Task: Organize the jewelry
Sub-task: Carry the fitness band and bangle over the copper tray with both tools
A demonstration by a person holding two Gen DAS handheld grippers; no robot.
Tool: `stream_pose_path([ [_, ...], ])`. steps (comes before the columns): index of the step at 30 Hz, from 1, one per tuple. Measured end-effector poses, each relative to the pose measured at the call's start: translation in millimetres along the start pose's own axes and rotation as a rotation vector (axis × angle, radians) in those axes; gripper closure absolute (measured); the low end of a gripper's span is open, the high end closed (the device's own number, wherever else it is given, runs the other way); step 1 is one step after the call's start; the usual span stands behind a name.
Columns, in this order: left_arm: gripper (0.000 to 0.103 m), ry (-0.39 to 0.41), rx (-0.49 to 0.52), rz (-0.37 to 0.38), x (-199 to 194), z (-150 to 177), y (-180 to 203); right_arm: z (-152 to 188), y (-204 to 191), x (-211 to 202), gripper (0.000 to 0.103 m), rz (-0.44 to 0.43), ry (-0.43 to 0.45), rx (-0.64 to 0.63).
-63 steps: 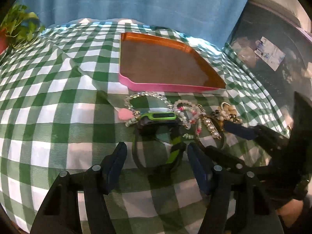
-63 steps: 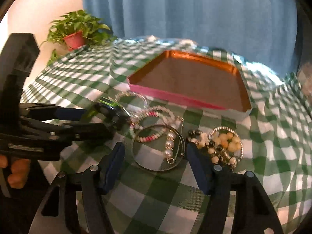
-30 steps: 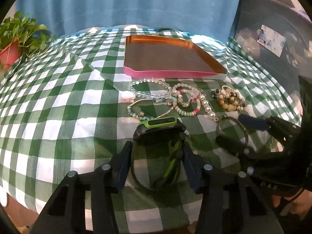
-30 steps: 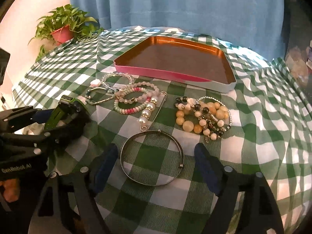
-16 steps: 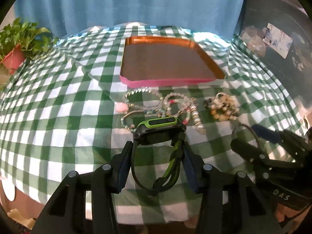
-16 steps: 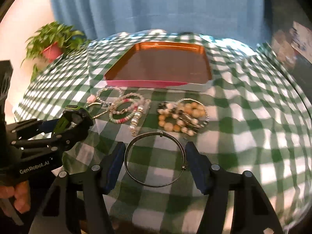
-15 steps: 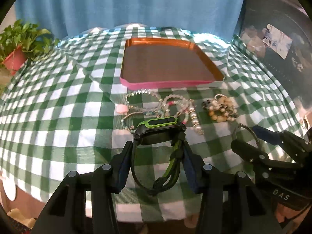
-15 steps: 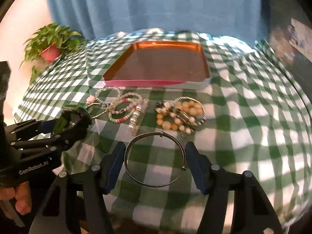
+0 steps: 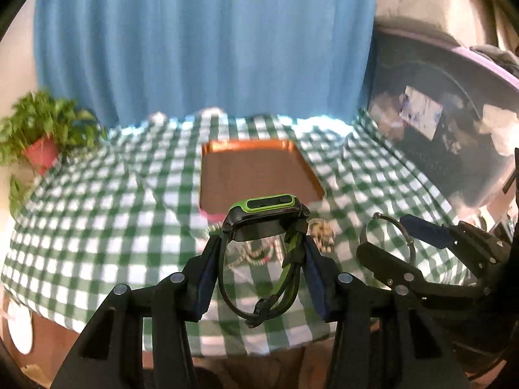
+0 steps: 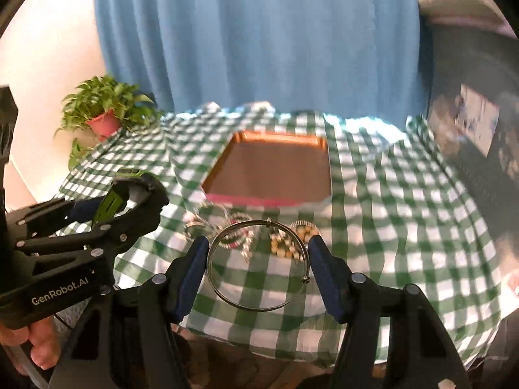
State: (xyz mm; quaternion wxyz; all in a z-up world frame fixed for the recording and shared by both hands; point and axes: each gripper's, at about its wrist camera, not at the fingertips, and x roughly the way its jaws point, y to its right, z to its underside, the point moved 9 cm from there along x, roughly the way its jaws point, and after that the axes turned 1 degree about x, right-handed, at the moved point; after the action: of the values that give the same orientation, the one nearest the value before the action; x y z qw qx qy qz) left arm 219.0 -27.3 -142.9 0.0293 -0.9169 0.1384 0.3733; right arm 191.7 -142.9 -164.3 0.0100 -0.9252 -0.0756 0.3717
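My left gripper [image 9: 259, 253] is shut on a black and green watch [image 9: 264, 215], held well above the checked tablecloth. It also shows in the right wrist view [image 10: 136, 191] at the left. My right gripper [image 10: 258, 257] is shut on a thin metal bangle [image 10: 227, 288], also lifted; the bangle shows in the left wrist view [image 9: 389, 227] at the right. The orange tray with a pink rim [image 9: 259, 191] [image 10: 275, 201] stands beyond, with nothing in it. Several bead bracelets [image 10: 292, 240] [image 9: 321, 235] lie on the cloth in front of the tray.
A potted plant [image 9: 35, 142] [image 10: 103, 120] stands at the table's far left. A blue curtain [image 10: 259, 48] hangs behind. A dark cabinet [image 9: 438, 136] is at the right. The table's front edge [image 10: 259, 334] lies just below my grippers.
Both grippers have risen and pulled back from the table with the watch and the bangle. The tray and the beads now look smaller and farther off.
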Motion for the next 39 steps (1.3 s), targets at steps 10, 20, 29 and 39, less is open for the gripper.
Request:
stream_pose_path([
  [10,0.053,0.069,0.007,0.000,-14,-51,-5,-41,-3,-15,0.043,-0.007,0.050,-0.038],
  [20,0.053,0.057,-0.002,0.003,12,-89,-20,-79,0,6,0.043,-0.023,0.065,-0.043],
  [29,0.053,0.041,-0.037,0.000,60,-110,-34,-106,8,43,0.043,-0.016,0.062,-0.050],
  [39,0.053,-0.005,-0.064,-0.014,133,-104,-56,-105,9,117,0.043,-0.043,-0.001,-0.043],
])
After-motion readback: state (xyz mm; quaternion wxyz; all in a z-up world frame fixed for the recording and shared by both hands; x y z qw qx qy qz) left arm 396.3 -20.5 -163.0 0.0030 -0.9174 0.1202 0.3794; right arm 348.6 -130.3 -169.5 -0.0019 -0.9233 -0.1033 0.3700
